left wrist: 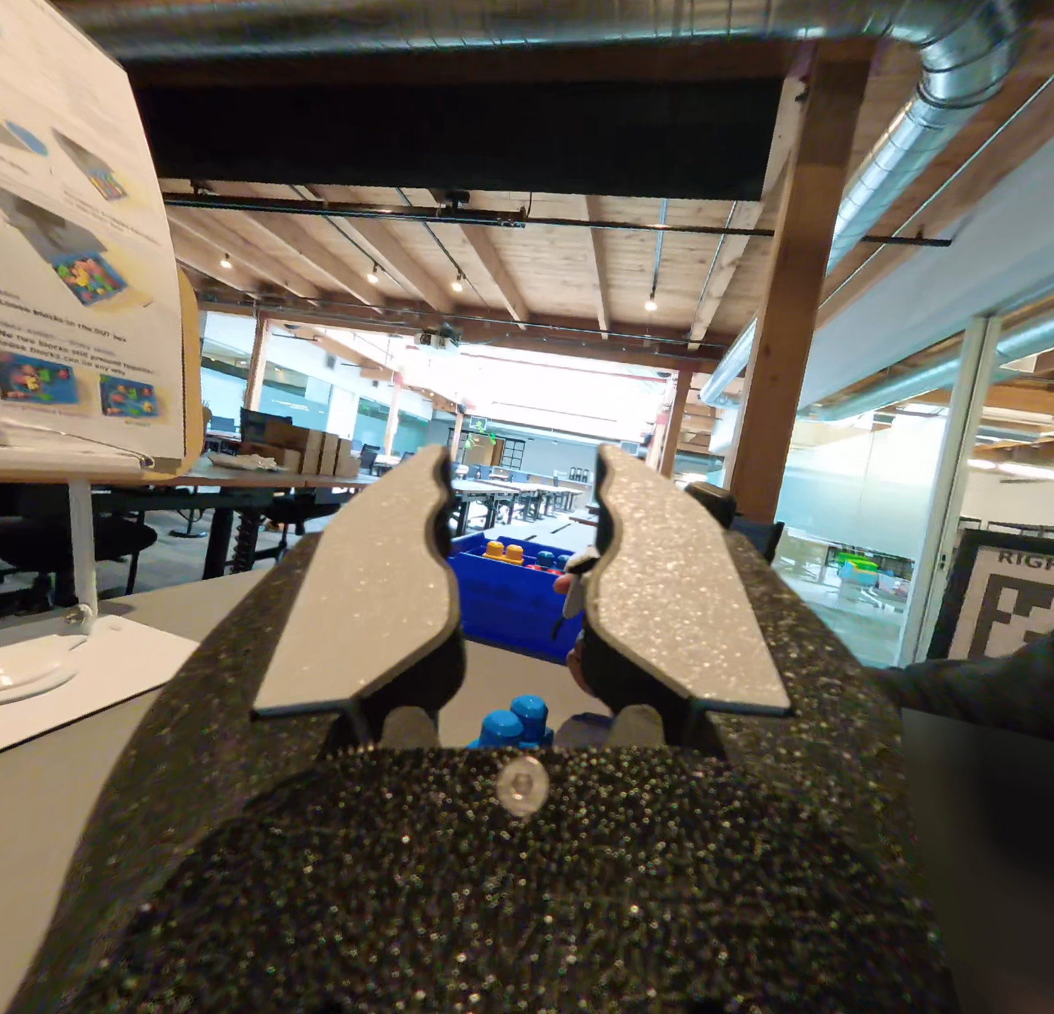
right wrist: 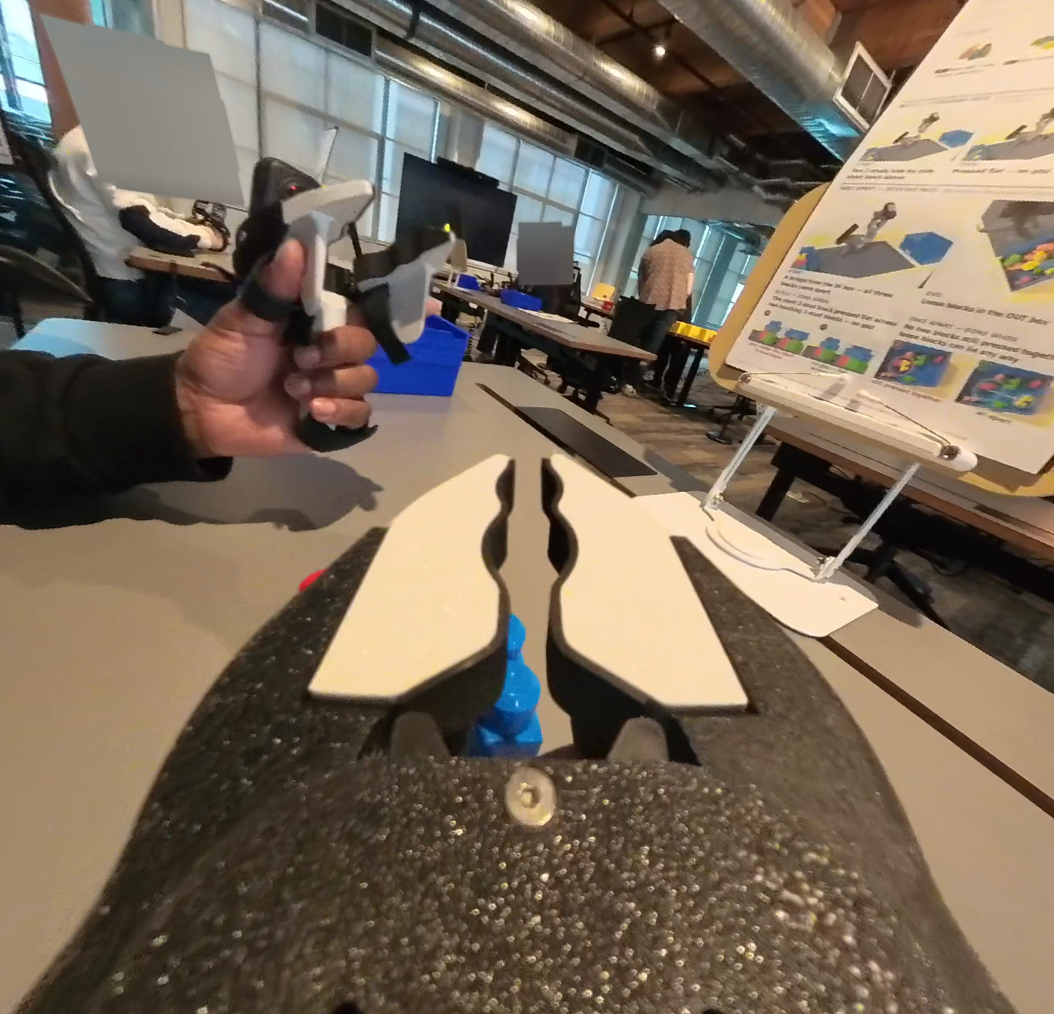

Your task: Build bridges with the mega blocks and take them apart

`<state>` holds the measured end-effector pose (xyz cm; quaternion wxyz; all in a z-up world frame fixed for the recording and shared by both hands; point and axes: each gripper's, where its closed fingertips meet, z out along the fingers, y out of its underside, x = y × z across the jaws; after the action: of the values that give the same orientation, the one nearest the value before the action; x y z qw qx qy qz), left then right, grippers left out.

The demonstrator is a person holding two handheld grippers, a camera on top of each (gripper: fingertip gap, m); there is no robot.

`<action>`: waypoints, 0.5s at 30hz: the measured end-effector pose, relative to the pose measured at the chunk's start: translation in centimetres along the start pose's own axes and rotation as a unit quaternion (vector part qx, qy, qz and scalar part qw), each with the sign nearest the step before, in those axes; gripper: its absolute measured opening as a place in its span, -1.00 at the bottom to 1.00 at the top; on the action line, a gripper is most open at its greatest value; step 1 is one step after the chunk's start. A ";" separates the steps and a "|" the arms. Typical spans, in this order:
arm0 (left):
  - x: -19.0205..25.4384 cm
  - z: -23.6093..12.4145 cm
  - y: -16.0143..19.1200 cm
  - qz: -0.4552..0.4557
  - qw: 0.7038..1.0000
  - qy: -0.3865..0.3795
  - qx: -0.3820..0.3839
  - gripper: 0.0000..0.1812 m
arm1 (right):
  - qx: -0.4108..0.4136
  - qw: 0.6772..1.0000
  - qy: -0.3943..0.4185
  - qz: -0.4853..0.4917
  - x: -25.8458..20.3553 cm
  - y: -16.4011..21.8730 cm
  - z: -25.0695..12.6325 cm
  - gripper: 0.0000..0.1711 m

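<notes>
Fingers (left wrist: 388,576) of both grippers spread, empty — blue block (right wrist: 513,696) below, mostly hidden; red piece (right wrist: 312,579) perhaps block.

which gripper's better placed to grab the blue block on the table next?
Right, probably. The right gripper has the blue block between its finger bases, jaws slightly apart. The left gripper is wider open and raised, with the block just visible below.

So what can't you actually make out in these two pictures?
- Blue block, left wrist view: only its studs show past the left tongs.
- Blue block, right wrist view: mostly hidden behind the right tongs.
- Red thing: a sliver, unidentifiable.
- Blue bin: most contents hidden by its wall.
</notes>
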<state>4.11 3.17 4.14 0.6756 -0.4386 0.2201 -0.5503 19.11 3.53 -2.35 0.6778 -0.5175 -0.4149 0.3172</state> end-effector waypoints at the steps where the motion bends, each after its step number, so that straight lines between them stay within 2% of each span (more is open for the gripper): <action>1: 0.1 -0.1 0.0 0.006 1.000 0.003 0.002 -0.59 | 0.001 1.000 -0.002 0.000 0.0 0.0 0.0 -0.95; 3: 0.4 -0.5 -0.2 0.024 1.000 0.012 0.006 -0.93 | 0.008 1.000 -0.001 -0.009 -0.1 -0.2 -0.1 -1.00; 4: 0.3 -0.7 -0.3 0.035 0.999 0.008 0.009 -1.00 | 0.005 1.000 0.000 -0.014 -0.1 -0.1 -0.1 -1.00; 7: -0.1 -0.9 -0.2 0.058 0.998 -0.007 -0.004 -1.00 | -0.023 1.000 0.004 -0.020 0.0 0.8 0.1 -1.00; 9: -0.2 -0.7 0.4 0.085 0.996 -0.012 -0.031 -1.00 | -0.055 0.998 0.002 -0.026 0.0 1.8 0.3 -0.93; 12: -0.5 0.4 3.0 0.116 0.986 -0.021 -0.121 -0.77 | -0.122 0.992 -0.010 -0.022 0.2 3.9 0.3 -0.72; 15: -1.4 1.0 7.4 0.122 0.964 -0.030 -0.236 -0.48 | -0.179 0.983 -0.036 -0.001 0.1 5.9 -0.2 -0.62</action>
<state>8.52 4.89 -1.81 0.6208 -0.5717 0.3757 -0.3829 19.37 5.10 -8.07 0.5594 -0.6178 -0.4900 0.2555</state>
